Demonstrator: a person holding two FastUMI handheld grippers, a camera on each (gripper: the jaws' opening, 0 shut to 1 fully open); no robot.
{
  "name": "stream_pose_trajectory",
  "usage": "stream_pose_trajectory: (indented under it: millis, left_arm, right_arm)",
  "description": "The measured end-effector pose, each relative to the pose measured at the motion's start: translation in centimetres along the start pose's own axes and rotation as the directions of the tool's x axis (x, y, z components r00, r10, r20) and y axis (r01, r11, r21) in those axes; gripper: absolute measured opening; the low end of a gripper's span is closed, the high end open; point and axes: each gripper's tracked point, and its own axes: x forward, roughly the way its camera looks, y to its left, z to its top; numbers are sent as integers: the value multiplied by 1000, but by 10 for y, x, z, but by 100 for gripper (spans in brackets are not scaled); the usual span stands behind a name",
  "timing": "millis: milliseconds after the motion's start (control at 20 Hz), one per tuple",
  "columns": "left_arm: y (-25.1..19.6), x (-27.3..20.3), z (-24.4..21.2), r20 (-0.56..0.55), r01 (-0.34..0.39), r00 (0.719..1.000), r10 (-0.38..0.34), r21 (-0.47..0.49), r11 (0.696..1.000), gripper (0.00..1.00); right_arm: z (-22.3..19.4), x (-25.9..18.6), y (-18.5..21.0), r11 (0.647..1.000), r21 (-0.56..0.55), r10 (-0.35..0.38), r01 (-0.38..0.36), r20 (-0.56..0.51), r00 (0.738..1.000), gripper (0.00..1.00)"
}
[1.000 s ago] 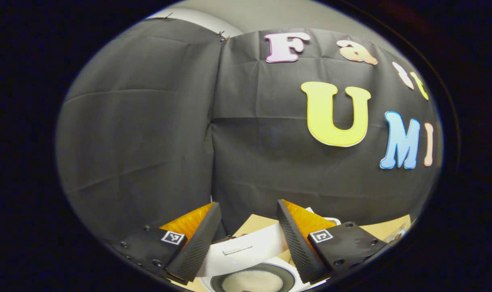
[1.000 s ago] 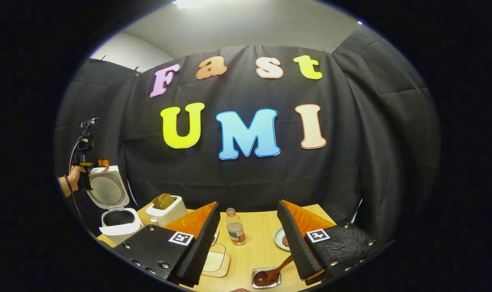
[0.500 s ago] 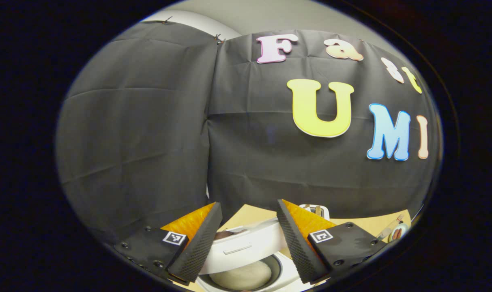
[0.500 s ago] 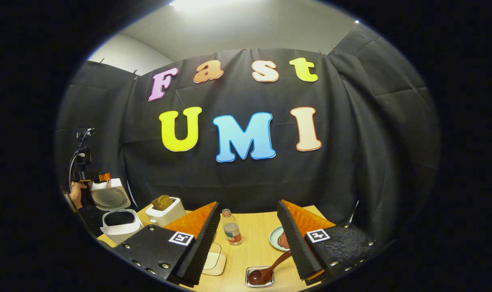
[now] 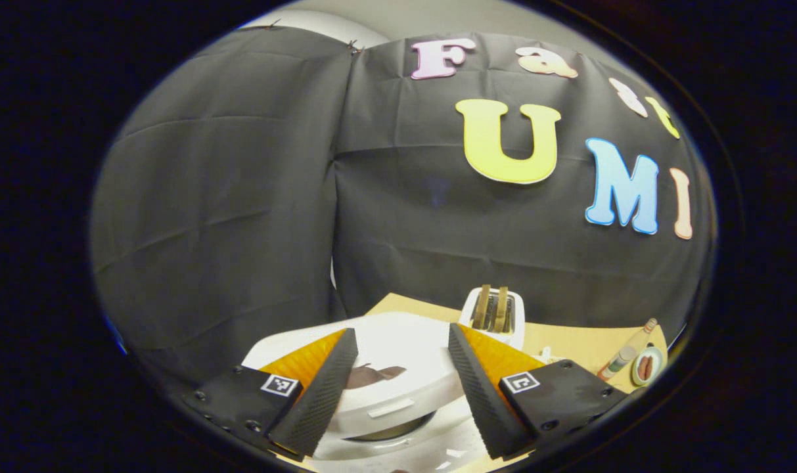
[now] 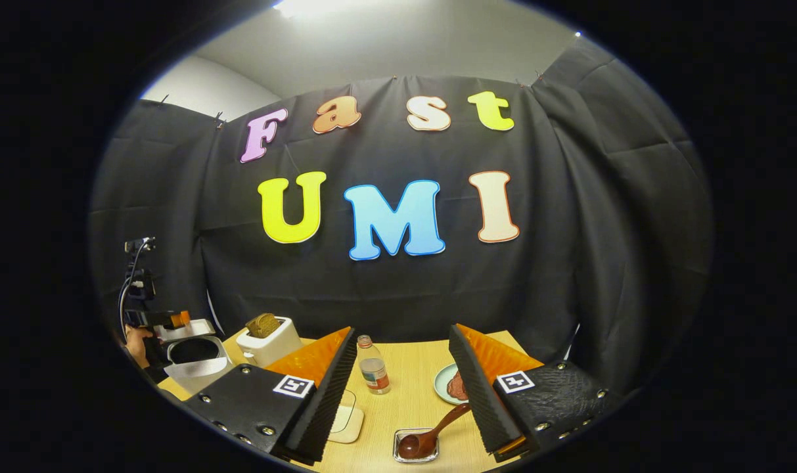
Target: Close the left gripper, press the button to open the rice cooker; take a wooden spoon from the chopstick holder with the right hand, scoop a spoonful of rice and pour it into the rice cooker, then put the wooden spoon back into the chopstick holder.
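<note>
My left gripper [image 5: 403,332] is spread wide and pinches nothing. Its two fingers stand either side of the white lid [image 5: 398,368] of the rice cooker [image 5: 398,452]. The lid lies low over the pot, and a thin dark gap shows under its front edge. I cannot tell whether a finger touches the lid or only hovers above it.

I judge the step in hand to be seating that lid. To do it well I should press flat and straight down near the front lip, above the latch, and avoid pushing sideways, because the cooker could slide on the table [image 6: 411,401]. I should ease off only when the gap is gone.

Just behind the rice cooker stands a toaster [image 5: 493,315] with two slices in it.

My right gripper [image 6: 403,328] is also spread and empty, well away from the rice cooker. The wooden spoon [image 6: 431,433] lies far from the cooker too — its bowl rests in a small metal tray [image 6: 414,454] and its handle leans up beside my right finger. I take that tray for the holder, though I cannot be sure. A bottle [image 6: 374,368] and a plate [image 6: 445,384] stand between the tray and the booth wall.
</note>
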Motion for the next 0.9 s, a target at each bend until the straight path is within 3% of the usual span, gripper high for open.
stream_pose_trajectory:
  millis: [200,350,400,800,900]
  left_arm:
    - [-9,-6,-17,-48,21,999,-23,-36,999,95]
    - [-7,-9,-28,-93,37,995,-37,-4,999,99]
    - [-7,-11,-32,-109,43,993,-43,5,999,92]
    - [-6,-15,-51,-173,65,984,-51,77,995,96]
    - [-6,-15,-56,-189,68,981,-52,80,994,92]
  right_arm:
    - [0,-2,2,1000,-4,6,-6,-3,1000,86]
    - [-7,0,6,1000,10,14,-14,-26,1000,86]
    - [-7,1,7,1000,18,15,-14,-27,1000,86]
    - [-27,-2,5,999,31,15,-13,-74,997,86]
    - [-30,-2,2,999,43,8,-5,-82,997,86]
